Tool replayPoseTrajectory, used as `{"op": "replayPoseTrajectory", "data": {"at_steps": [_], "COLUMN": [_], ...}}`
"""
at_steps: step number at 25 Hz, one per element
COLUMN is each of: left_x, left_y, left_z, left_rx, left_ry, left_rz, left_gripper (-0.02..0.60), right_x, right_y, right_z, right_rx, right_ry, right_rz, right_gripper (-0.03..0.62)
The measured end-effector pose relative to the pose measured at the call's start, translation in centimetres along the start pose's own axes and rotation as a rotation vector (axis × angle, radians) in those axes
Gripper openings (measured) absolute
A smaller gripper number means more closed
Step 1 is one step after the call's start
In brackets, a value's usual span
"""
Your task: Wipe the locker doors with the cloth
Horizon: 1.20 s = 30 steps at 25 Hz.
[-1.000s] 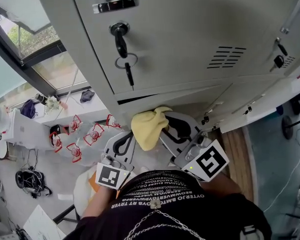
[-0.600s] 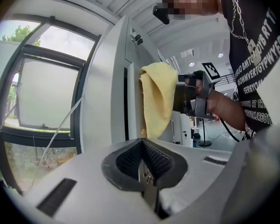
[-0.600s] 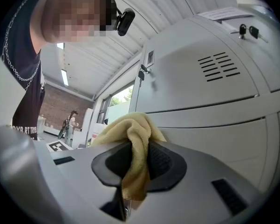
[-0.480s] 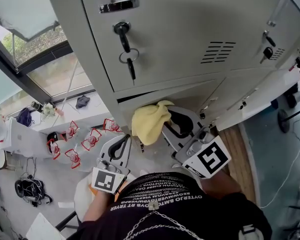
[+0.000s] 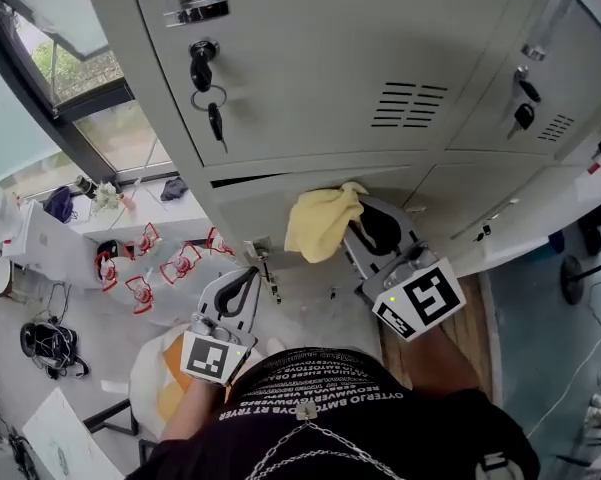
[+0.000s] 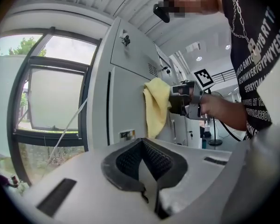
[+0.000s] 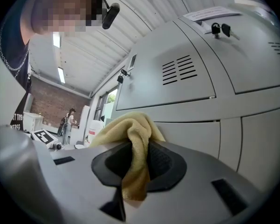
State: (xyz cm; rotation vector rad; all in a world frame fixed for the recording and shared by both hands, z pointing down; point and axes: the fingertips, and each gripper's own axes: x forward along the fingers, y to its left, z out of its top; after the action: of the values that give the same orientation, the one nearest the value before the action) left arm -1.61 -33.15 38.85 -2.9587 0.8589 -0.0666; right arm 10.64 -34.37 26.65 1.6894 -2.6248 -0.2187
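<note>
The yellow cloth is bunched at the tip of my right gripper, which is shut on it. It lies against the grey lower locker door, just under the gap below the upper door with its vent slots. In the right gripper view the cloth hangs pinched between the black pads of my right gripper. My left gripper hangs lower left, away from the doors, shut and holding nothing. From the left gripper view the cloth shows pressed on the door.
A key with a ring of keys sticks out of the upper door's lock. More lockers run to the right. A window is at left, above a white table with red-and-white items. A person stands far off.
My right gripper has carried the cloth to the right along the lower door. The left gripper stays low and shut, hardly moved.
</note>
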Motion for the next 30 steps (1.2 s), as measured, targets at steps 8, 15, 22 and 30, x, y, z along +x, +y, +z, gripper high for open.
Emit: {"op": "replayPoseTrajectory", "data": {"at_steps": [8, 15, 22, 30], "left_x": [0.4, -0.7, -2.8, -3.0], "left_y": [-5.3, -8.6, -11.5, -9.8], "left_z": [-0.8, -1.1, -2.4, -2.5], "left_rx": [0.017, -0.002, -0.026, -0.019], "left_ry": [0.049, 0.082, 0.125, 0.131], "left_rz": [0.081, 0.189, 0.274, 0.252], "left_gripper": [0.003, 0.003, 0.003, 0.003], "right_x": [-2.8, -5.4, -6.1, -6.4], "right_y": [-3.7, -7.3, -8.0, -3.8], "right_z": [0.2, -0.5, -0.8, -0.9], "right_rx": [-0.040, -0.032, -0.052, 0.012], "right_ry": [-0.009, 0.017, 0.002, -0.052], "right_rz": [0.028, 0.025, 0.054, 0.153], "right_gripper": [0.067, 0.067, 0.067, 0.069]}}
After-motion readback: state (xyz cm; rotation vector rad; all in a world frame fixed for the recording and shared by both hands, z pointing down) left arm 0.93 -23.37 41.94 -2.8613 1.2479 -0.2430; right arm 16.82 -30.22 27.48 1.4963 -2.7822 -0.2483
